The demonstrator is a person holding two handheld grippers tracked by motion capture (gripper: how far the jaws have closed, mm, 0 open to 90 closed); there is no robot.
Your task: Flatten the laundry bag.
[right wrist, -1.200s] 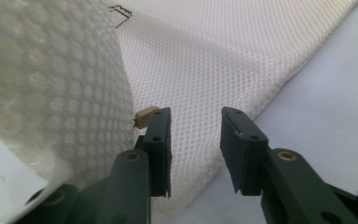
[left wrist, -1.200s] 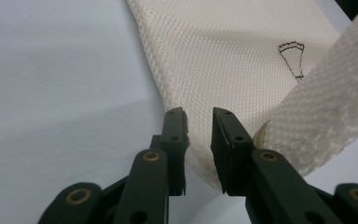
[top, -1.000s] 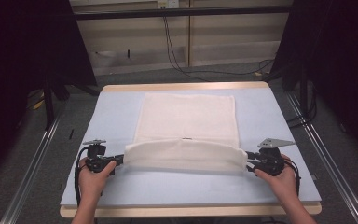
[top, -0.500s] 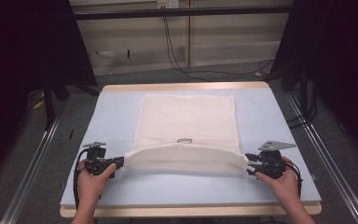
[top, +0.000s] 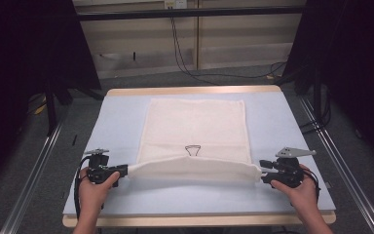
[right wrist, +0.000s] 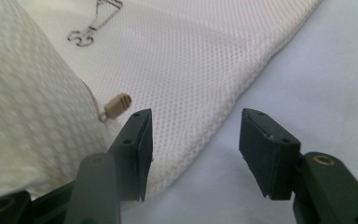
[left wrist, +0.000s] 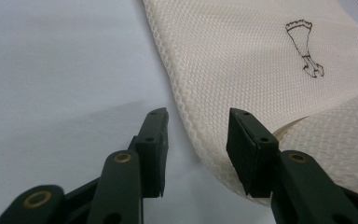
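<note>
— What are the grippers doing at the near edge?

— The left gripper (left wrist: 196, 140) has its jaws spread wide with nothing clamped; the folded corner of the cream mesh laundry bag (left wrist: 261, 60) lies between and under them, right against the right-hand jaw. The right gripper (right wrist: 193, 149) is just as wide open, with the bag's other folded corner (right wrist: 177, 60) under its left-hand jaw and bare blue surface under the other. A small beige zipper pull (right wrist: 117, 105) sits just beyond that jaw.

— And from above?

— The left gripper (top: 121, 170) and right gripper (top: 265, 168) sit at the two ends of the bag's (top: 195, 131) near fold, each in a hand. The near strip is doubled back over the bag, stopping just short of a small dark printed mark (top: 193, 149).

— Room to move?

— The blue-covered worktop (top: 117, 117) is bare on both sides of the bag and in a strip between the fold and the near wooden edge. The bag's far hem lies close to the far edge. Beyond that, grey floor, cables (top: 185, 53) and a pale wall.
</note>
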